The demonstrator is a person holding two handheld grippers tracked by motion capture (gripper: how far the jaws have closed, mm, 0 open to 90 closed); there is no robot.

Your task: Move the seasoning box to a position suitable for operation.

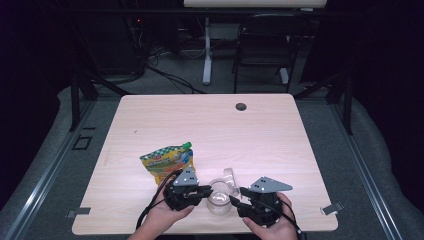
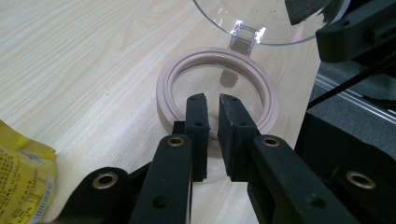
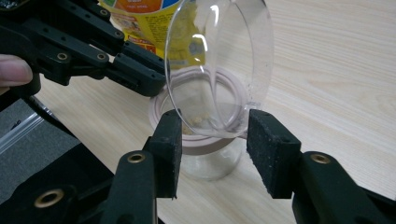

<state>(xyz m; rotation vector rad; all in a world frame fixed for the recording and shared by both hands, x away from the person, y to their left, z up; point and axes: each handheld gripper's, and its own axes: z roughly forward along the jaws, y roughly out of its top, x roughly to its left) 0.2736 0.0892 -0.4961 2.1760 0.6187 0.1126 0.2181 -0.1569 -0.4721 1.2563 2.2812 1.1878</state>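
Black foam-padded jaws of the right gripper (image 3: 217,151) are standing half open on either side of the small clear glass jar with a beige rubber-like ring around its mouth (image 3: 201,140); the pads are not pressing on it. No more than a narrow gap is showing between the pads of the left gripper (image 2: 212,135), and they are pinching the near part of the jar's ring, or so it seems, because the contact point is partly hidden behind the pads. The jar is sitting on the light wooden table (image 1: 210,125) near the person's edge, between the two grippers. Its round clear hinged lid (image 3: 219,60) is standing open, tilted up from a small hinge at the rim.

The jar is probably light and stiff, but also slippery and fragile, so a hard squeeze on the bare wall is looking risky. The beige ring is giving the best hold, since it is softer and less smooth. The lid is thin; I am judging it is better pushed gently at its edge than clamped. Behind the left gripper, the yellow and green soft pouch with a green cap (image 1: 167,162) is lying flat on the table, just beside the jar.
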